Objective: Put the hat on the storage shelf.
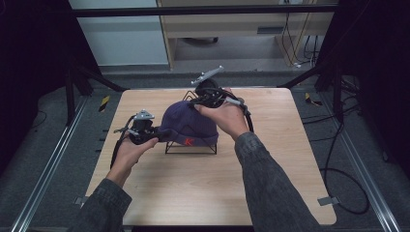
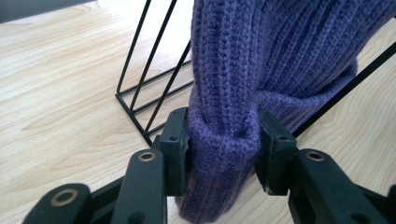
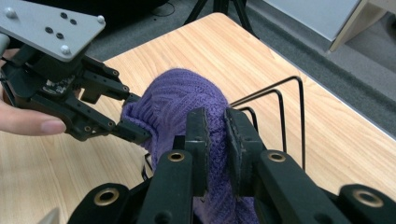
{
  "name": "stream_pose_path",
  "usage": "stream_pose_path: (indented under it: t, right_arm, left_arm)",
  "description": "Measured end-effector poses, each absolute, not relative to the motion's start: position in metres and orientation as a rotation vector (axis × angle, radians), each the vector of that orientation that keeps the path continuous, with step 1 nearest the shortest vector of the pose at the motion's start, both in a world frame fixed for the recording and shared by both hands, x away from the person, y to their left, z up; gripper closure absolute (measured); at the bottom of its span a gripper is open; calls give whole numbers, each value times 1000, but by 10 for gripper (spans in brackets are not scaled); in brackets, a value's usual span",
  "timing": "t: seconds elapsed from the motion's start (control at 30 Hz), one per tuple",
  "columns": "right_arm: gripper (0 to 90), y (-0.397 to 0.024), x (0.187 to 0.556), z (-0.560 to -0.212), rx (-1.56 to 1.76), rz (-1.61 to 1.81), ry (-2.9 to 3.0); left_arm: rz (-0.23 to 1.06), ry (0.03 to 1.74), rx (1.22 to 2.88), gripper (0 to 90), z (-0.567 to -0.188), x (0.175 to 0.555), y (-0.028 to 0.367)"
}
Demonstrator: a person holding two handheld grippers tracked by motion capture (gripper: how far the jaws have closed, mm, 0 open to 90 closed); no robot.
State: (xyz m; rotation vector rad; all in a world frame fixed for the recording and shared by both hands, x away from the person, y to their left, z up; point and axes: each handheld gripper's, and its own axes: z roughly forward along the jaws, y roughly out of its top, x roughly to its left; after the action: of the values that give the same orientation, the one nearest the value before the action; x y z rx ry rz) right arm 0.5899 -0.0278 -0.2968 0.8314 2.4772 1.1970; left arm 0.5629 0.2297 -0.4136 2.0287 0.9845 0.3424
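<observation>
High view: the purple knit beanie (image 1: 186, 126) is sitting draped over the black wire rack (image 1: 192, 147) mid-counter (image 1: 203, 188), left hand-held gripper (image 1: 155, 133) at its brim, right hand-held gripper (image 1: 199, 101) at its crown. Left gripper view: jaws are clamping the folded brim (image 2: 223, 144). Right gripper view: jaws are pinching crown knit (image 3: 215, 135), so both grips look done; getting the beanie seated on or freed from the rack looks left.

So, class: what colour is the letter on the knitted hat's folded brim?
Red, on the purple hat; the high view shows it best.
</observation>
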Motion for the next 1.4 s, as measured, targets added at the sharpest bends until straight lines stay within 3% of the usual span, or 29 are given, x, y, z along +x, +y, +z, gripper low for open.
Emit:
stream_pose_path:
  t: [0.9, 1.4]
  right_arm:
    - [798, -13, 590, -310, 830, 1154, 2511]
    - [779, -2, 590, -315, 814, 1097, 2536]
  left_arm:
    - [310, 1032, 2026, 552, -434, 559, 239]
    - [386, 1054, 1973, 544, -425, 549, 253]
